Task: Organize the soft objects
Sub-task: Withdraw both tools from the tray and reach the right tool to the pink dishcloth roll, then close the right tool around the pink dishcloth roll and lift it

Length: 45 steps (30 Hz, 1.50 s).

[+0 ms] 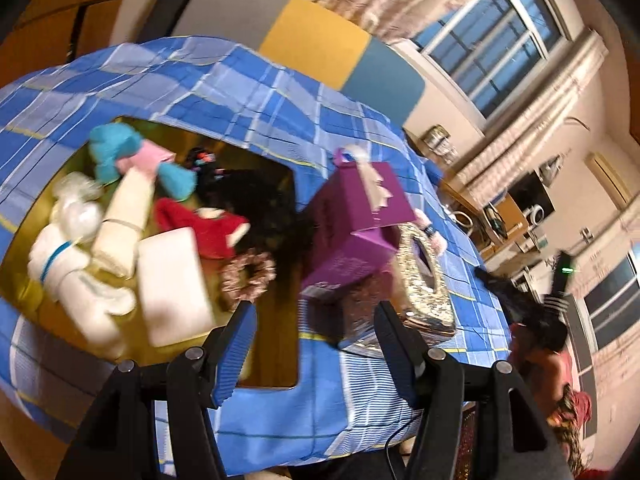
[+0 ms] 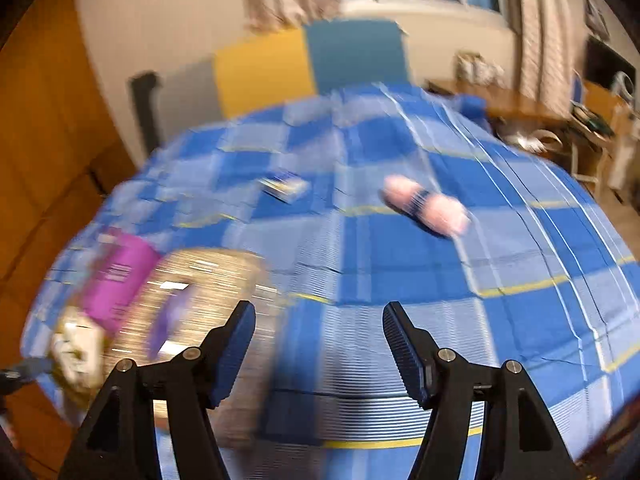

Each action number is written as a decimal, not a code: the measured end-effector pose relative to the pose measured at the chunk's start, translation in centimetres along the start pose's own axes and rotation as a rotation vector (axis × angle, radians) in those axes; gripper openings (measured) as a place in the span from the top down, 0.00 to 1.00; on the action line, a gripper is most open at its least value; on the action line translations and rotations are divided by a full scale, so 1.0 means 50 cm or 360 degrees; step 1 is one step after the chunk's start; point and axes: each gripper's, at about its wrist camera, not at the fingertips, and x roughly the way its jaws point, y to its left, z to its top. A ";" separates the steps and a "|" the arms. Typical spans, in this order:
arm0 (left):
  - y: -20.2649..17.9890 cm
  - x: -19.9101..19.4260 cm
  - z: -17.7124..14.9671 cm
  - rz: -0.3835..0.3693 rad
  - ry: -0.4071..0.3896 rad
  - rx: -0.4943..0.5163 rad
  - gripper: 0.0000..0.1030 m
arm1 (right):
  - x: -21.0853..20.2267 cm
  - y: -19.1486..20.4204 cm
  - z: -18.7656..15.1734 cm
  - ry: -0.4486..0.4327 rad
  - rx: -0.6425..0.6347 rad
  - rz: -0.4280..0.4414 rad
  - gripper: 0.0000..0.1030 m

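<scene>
A gold tray on the blue checked bedspread holds several soft items: rolled white cloths, a cream roll, a teal and pink piece, a red piece, a white pad and a pink scrunchie. My left gripper is open and empty above the tray's right edge. In the blurred right wrist view a pink roll with a dark band lies on the bedspread, well ahead of my open, empty right gripper.
A purple box and a glittery gold tissue box stand right of the tray; both show in the right wrist view, the purple box and the gold box. A small blue packet lies farther back. A person sits beside the bed.
</scene>
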 end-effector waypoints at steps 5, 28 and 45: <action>-0.038 0.026 0.014 -0.0025 0.0015 0.0071 0.38 | 0.115 -0.090 0.011 0.0191 -0.0105 -0.0172 0.35; -0.157 0.073 0.124 -0.0081 0.0002 0.0185 0.38 | 0.448 -0.220 0.249 0.0338 -0.0245 -0.0327 0.26; -0.287 0.115 0.196 -0.0137 0.0143 0.0327 0.33 | 0.285 -0.260 0.142 0.0324 0.0171 -0.0110 0.61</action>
